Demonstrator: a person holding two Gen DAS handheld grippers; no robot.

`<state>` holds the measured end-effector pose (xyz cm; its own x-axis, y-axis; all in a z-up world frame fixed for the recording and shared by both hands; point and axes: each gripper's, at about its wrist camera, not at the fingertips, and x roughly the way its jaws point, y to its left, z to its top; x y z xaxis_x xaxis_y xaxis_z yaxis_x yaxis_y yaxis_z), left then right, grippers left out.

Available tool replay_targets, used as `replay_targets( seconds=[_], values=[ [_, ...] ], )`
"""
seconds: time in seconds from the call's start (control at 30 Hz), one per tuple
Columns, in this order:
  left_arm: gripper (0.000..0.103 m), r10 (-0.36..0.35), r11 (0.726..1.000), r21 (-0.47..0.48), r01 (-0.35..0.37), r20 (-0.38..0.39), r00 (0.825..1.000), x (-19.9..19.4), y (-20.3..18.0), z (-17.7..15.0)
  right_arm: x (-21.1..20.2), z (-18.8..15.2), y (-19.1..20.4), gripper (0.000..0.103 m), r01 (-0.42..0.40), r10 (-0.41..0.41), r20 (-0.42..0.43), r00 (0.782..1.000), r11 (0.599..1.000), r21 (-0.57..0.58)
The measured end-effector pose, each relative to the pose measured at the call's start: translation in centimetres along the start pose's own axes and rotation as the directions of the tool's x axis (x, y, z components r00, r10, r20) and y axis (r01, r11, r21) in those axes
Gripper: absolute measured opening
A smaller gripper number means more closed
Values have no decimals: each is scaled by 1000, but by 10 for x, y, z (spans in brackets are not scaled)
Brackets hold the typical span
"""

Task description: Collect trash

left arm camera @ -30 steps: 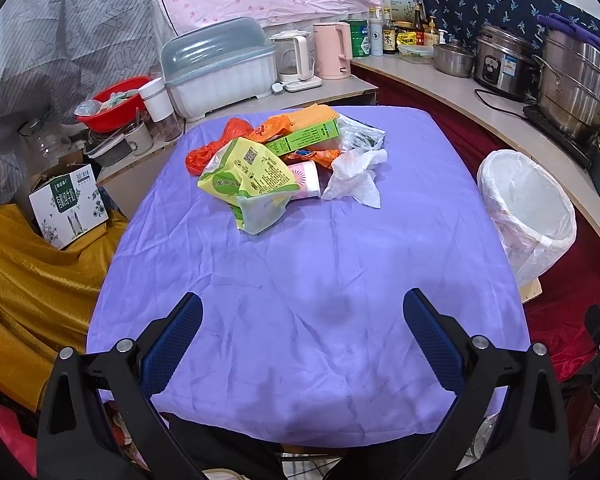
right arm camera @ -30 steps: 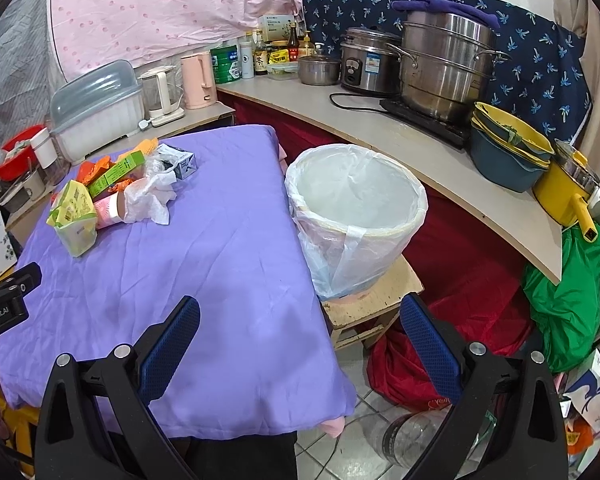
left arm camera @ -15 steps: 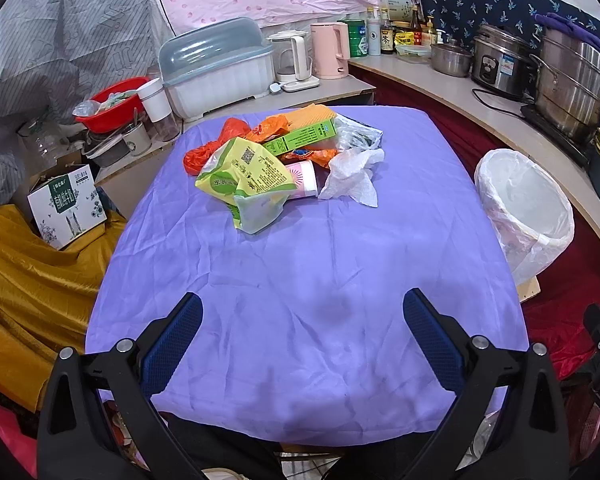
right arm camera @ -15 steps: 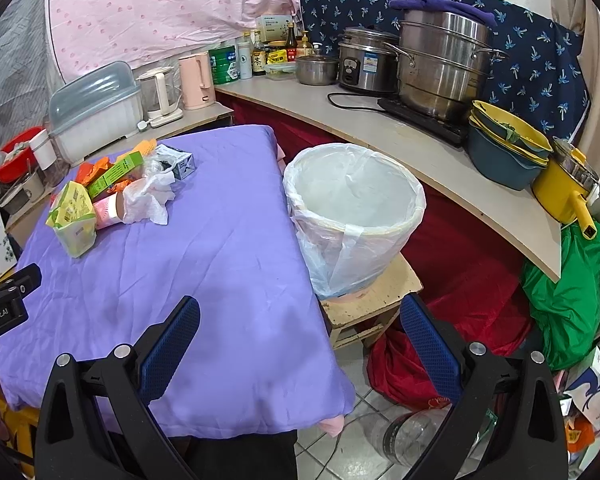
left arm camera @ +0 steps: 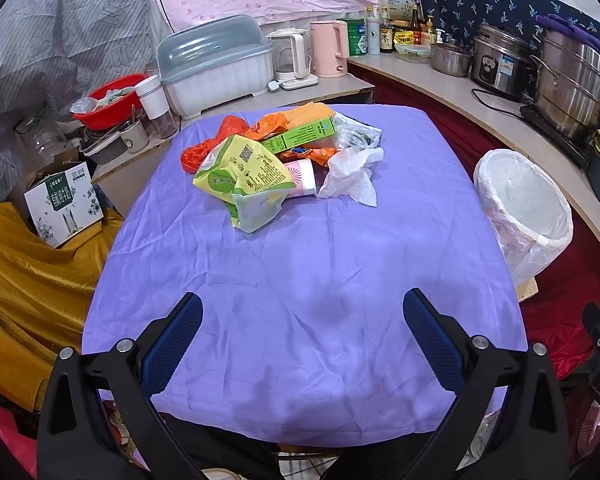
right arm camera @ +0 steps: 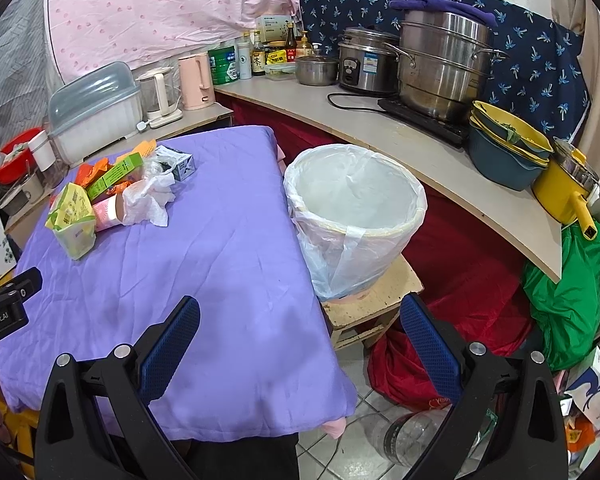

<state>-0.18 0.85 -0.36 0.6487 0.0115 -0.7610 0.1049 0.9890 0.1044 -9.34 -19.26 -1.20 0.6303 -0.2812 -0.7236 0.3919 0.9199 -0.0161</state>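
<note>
Purple cloth (left arm camera: 300,264) covers the bench, its near half bare and wrinkled, its far half carrying a heap of trash (left arm camera: 276,160). Both grippers hang over the near edge: the left gripper (left arm camera: 302,322) above the middle of the cloth, the right gripper (right arm camera: 299,322) over the bench's right-hand corner, each with its blue-padded jaws spread wide and holding nothing. Open cloth lies between the jaws and the heap. Just off the bench's right edge, a bin lined with a white bag (right arm camera: 354,216) stands on a low wooden stool (right arm camera: 374,304), its mouth open. A curved counter (right arm camera: 440,168) crowded with steel pots runs behind it.

Uppermost in the heap lies a yellow-green pouch (left arm camera: 244,178) printed with a QR code, overlapping a pink cup (left arm camera: 302,178) on its side. A crumpled white tissue (left arm camera: 354,176) touches the cup's right. Behind them sit a green carton (left arm camera: 300,136), orange wrappers (left arm camera: 266,126) and a small grey box (right arm camera: 180,164). The carton's lettering is too small to read. "GenRobot.AI" shows on the left gripper's body in the right wrist view.
</note>
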Motion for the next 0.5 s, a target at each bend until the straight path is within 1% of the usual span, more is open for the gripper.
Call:
replay_targets(
  seconds=[0.27,0.5],
  values=[
    [96,-13,1000,-17,13,-10,1000,7,7,4,1,1,2,96,2,-2,2,1000,1000,-4],
    [96,-34,998,-46,32,-28,999,20,21,10,13,13,19,96,-11,11,4,1000,1000,-7]
  ],
)
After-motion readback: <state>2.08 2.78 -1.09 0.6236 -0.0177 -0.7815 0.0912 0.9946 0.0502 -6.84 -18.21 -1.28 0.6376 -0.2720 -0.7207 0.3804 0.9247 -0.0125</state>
